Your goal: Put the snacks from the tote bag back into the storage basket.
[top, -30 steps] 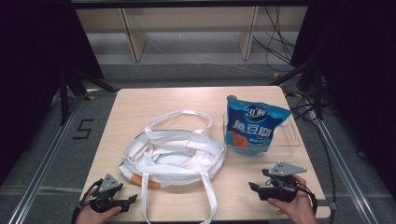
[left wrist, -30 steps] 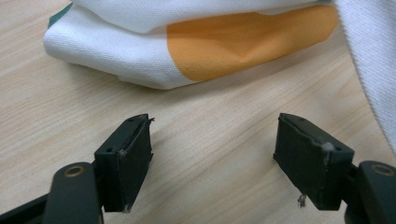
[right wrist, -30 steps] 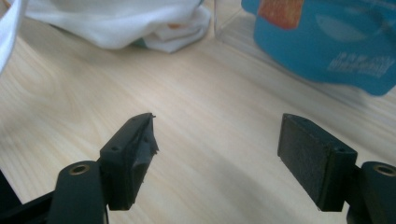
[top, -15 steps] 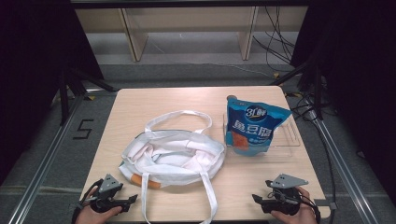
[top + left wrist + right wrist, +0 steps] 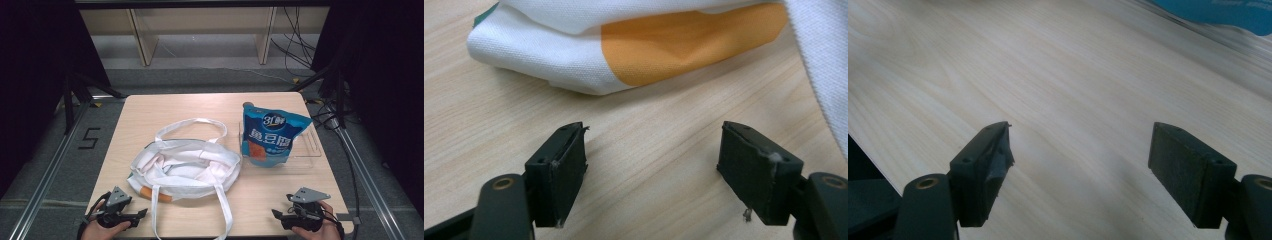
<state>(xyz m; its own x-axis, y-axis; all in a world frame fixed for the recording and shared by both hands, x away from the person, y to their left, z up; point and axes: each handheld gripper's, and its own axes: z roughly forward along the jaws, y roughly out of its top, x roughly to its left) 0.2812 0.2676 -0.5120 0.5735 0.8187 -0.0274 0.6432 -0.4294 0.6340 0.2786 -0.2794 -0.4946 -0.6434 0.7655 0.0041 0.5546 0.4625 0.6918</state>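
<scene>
The white cloth tote bag with an orange patch (image 5: 185, 167) lies on the light wooden desk (image 5: 165, 107), just ahead of the left gripper's fingers (image 5: 559, 172). The blue printed snack pouch (image 5: 270, 135) rests in a clear plastic tray (image 5: 312, 145), well ahead of the right gripper's fingers (image 5: 985, 170), right of the bag.

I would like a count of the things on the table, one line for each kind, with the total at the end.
White cloth tote bag: 1
Blue snack pouch: 1
Clear plastic tray, under the pouch: 1
Hand-held grippers, left gripper and right gripper, both open, at the near edge: 2
Total: 5
</scene>
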